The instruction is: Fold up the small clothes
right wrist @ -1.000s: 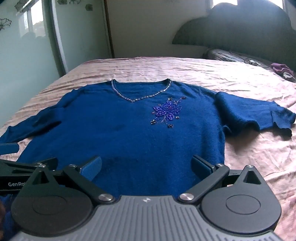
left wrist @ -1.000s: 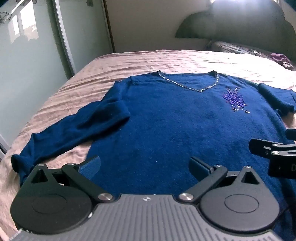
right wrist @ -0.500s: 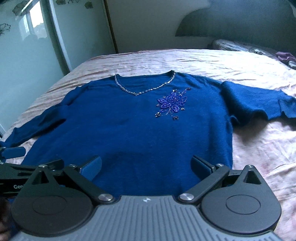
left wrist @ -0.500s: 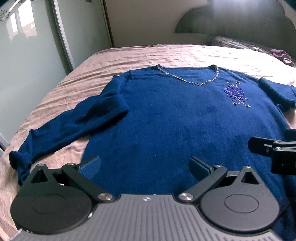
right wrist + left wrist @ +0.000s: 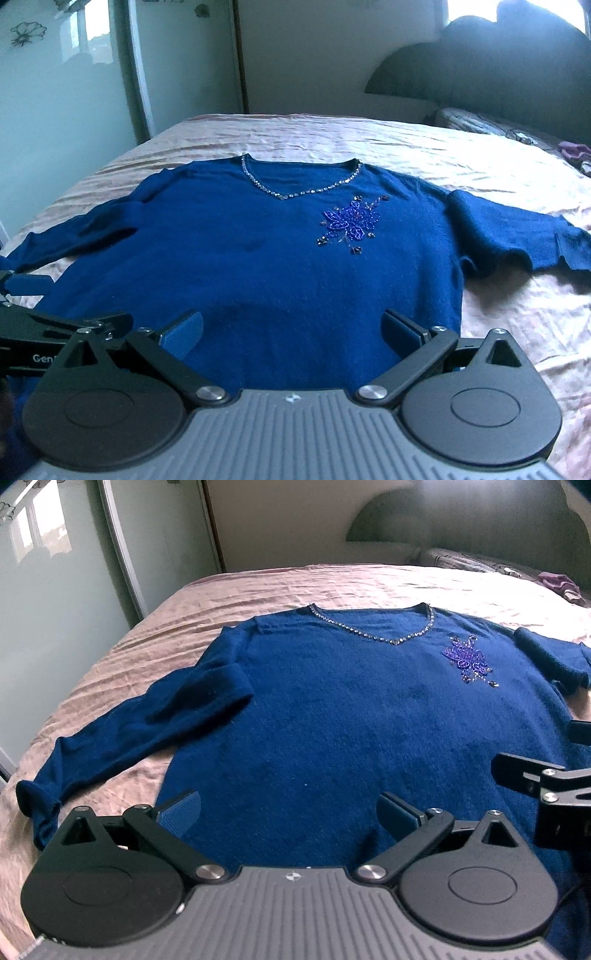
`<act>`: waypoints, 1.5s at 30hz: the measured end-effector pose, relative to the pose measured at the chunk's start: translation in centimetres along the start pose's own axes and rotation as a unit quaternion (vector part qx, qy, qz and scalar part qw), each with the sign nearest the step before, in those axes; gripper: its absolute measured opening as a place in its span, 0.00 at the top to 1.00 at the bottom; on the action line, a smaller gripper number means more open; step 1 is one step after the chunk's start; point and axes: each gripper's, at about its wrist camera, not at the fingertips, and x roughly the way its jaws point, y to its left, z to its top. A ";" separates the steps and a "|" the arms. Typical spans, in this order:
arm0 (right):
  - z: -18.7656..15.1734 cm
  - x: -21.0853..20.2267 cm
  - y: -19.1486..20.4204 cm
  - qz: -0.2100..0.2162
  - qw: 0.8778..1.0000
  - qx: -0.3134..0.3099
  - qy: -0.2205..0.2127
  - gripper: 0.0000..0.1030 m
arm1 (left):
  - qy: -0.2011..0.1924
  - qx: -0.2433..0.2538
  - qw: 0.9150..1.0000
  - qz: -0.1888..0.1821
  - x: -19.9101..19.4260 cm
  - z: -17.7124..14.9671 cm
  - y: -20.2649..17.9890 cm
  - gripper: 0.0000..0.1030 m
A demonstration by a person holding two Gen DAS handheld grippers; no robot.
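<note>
A dark blue sweater (image 5: 332,709) lies flat, face up, on the pink bedsheet (image 5: 295,587). It has a beaded V-neck and a purple beaded flower (image 5: 351,221) on the chest. Its left sleeve (image 5: 122,738) stretches out to the left and its right sleeve (image 5: 517,240) to the right. My left gripper (image 5: 288,812) is open and empty above the sweater's bottom hem, left part. My right gripper (image 5: 291,332) is open and empty above the hem, right part; it also shows at the right edge of the left wrist view (image 5: 535,782).
A mirrored wardrobe door (image 5: 55,572) stands along the bed's left side. A dark headboard (image 5: 480,74) and a patterned pillow (image 5: 480,122) are at the back right, with a small purple cloth (image 5: 572,149) beside it.
Both grippers have lifted and pulled back a little from the sweater, and both views tilt up. The sweater has not moved. Both stay open.
</note>
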 end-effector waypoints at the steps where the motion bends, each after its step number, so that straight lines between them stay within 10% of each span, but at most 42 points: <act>1: 0.0 0.1 0.1 -0.002 1.000 -0.001 0.001 0.00 | 0.000 0.001 1.000 0.001 0.0 0.0 0.0 0.01; 23: -0.1 -0.6 -1.4 0.015 0.999 0.008 -0.033 0.00 | 0.006 0.014 1.000 -0.002 0.7 0.2 -1.1 0.01; 29: 0.2 -1.8 -2.3 0.005 0.996 -0.003 -0.090 0.00 | -0.001 0.018 1.000 -0.021 1.0 0.7 -2.0 0.01; 34: -0.3 -4.9 -2.7 -0.090 0.972 -0.023 -0.216 0.00 | -0.011 0.024 0.999 -0.047 1.3 1.3 -3.4 0.01; 37: 0.3 -2.9 -4.3 -0.052 0.989 -0.013 -0.138 0.00 | -0.011 0.033 0.998 -0.059 1.6 1.7 -4.4 0.01; 45: 0.3 -2.5 -8.3 -0.077 0.988 -0.006 -0.133 0.00 | -0.034 0.069 0.995 -0.067 1.6 2.6 -7.0 0.01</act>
